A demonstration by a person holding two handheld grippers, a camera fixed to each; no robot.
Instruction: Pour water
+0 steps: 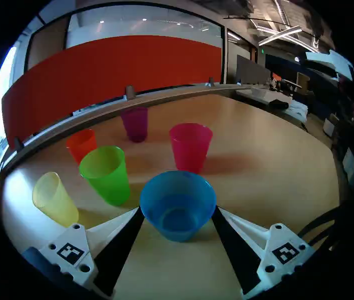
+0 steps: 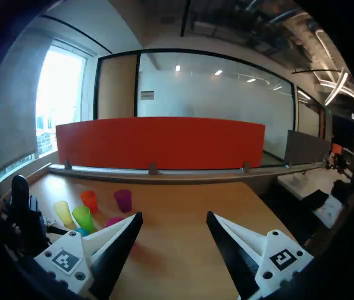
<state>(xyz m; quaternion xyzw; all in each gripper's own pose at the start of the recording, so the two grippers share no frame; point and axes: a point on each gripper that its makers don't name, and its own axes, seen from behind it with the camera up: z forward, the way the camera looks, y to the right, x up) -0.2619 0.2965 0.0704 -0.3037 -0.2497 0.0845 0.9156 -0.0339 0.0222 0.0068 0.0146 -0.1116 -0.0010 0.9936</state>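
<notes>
On the table (image 1: 277, 165), blue cup (image 1: 178, 205) inside spread left claw (image 1: 177, 209), right claw (image 2: 173, 215) spread.

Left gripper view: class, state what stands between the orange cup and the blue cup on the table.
The green cup stands between the orange cup and the blue cup; the left gripper view shows this.

Office: desk divider (image 2: 159, 142), glass-walled room (image 2: 212, 95).
</notes>
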